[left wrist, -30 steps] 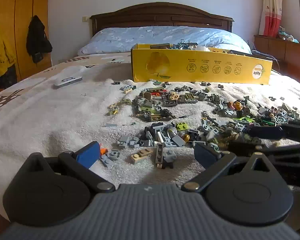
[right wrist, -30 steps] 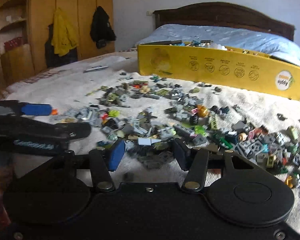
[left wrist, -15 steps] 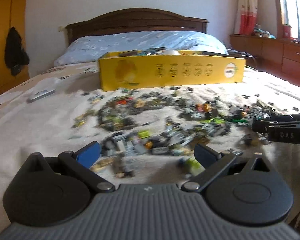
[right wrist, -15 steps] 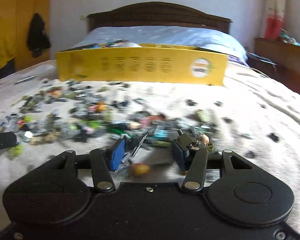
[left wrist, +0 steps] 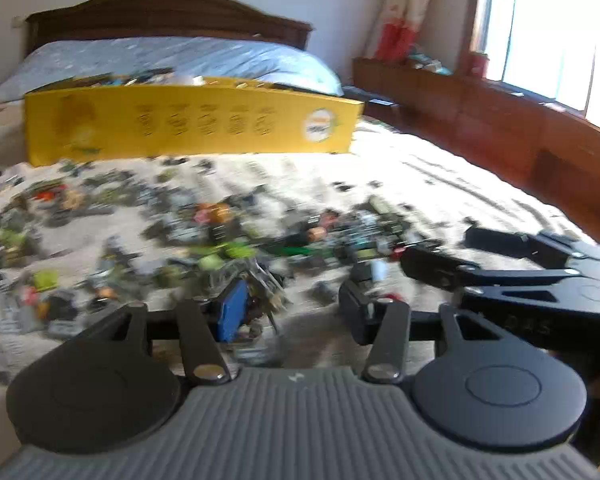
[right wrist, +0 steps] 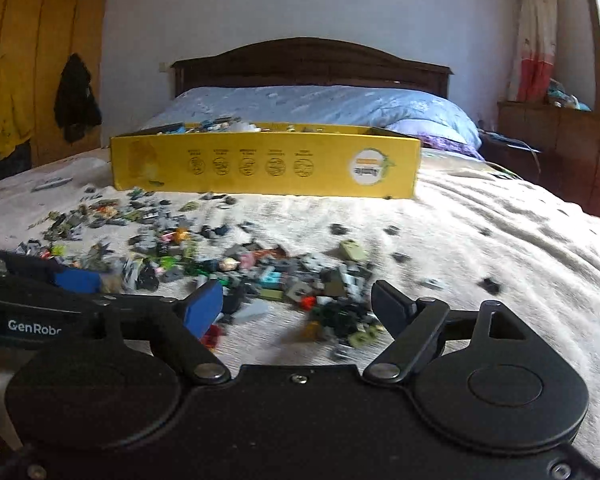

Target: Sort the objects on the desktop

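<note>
A spread of small toy bricks (right wrist: 260,272) lies on the white bedspread, blurred in both views; it also shows in the left wrist view (left wrist: 220,240). A long yellow cardboard box (right wrist: 264,164) with more pieces stands behind it, also in the left wrist view (left wrist: 192,124). My left gripper (left wrist: 294,310) is partly open, low over the near bricks, with nothing clearly held. My right gripper (right wrist: 296,308) is open wide over the right part of the pile. Each gripper shows in the other's view: the right one (left wrist: 500,272), the left one (right wrist: 40,292).
The bed's wooden headboard (right wrist: 308,64) and blue pillow (right wrist: 312,104) lie behind the box. A wooden cabinet (left wrist: 500,128) runs along the right under the window. A wardrobe with hanging clothes (right wrist: 40,80) stands left. Bare bedspread (right wrist: 500,232) extends to the right.
Both grippers have swung right across the pile. The left gripper's fingers have come closer together. The right gripper has opened wider. The two grippers now sit side by side.
</note>
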Available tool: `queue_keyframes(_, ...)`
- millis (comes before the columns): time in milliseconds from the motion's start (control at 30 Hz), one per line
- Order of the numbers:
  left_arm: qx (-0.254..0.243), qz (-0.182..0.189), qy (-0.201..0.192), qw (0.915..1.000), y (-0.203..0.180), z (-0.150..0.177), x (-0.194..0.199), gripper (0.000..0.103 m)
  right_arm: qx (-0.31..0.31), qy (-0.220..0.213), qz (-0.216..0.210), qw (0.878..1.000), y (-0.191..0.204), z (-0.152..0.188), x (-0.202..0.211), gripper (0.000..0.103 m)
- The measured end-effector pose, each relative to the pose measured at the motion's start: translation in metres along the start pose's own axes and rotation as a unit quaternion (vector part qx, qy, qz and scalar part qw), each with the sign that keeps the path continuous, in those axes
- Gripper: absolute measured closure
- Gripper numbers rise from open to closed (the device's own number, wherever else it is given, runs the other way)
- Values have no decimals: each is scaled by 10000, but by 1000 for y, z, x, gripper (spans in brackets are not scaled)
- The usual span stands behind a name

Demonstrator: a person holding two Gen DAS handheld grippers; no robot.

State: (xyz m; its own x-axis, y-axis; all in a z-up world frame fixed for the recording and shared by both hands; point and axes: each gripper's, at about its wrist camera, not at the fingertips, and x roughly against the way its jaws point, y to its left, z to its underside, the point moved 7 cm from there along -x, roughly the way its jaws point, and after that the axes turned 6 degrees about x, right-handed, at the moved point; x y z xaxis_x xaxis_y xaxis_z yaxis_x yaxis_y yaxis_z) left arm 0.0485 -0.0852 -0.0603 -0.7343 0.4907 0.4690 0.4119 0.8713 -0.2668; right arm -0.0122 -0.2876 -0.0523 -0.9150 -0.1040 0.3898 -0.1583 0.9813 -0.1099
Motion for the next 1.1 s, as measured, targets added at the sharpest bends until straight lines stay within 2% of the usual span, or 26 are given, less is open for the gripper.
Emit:
queue_keyframes(67, 11, 181, -20, 9998, -6, 1, 2, 33, -220, 25, 36, 9997, -13, 4, 3, 18)
queue_keyframes(133, 11, 129, -14, 9999, -6, 4, 3, 31, -406, 133, -1, 9991, -23, 10, 3, 17)
queue_keyframes(233, -46, -237, -10, 9997, 8, 10, 7, 28, -557, 353, -134, 9977, -28, 24, -1, 13)
queue_keyframes(300, -169, -527, -87, 9984, 19, 13, 13, 21, -548, 407, -184, 9975, -27, 33, -4, 9)
queue_keyframes(400, -349, -1118, -232, 9928, 38, 13, 23, 15, -322, 393, -144, 9986, -20, 37, -6, 3)
queue_keyframes(567, -54, -1605, -397, 9862, 65, 5, 37, 13, -383, 386, -210, 9983, -19, 40, -9, 0)
queue_keyframes(700, 72, -1290, -533, 9902, 58, 1, 51, 13, -454, 347, -237, 9981, -19, 41, -10, 0)
queue_keyframes(867, -456, -862, -541, 9938, 24, 4, 51, 14, -493, 311, -264, 9980, -21, 42, -10, 0)
queue_keyframes(933, -547, -815, -461, 9941, 16, 7, 45, 18, -468, 279, -257, 9982, -20, 42, -10, 0)
queue_keyframes(1067, -421, -909, -277, 9946, 15, 14, 39, 44, -451, 241, -254, 9984, -19, 43, -10, 0)
queue_keyframes(1100, -369, -939, -246, 9946, 18, 15, 38, 47, -443, 229, -253, 9984, -19, 43, -9, 0)
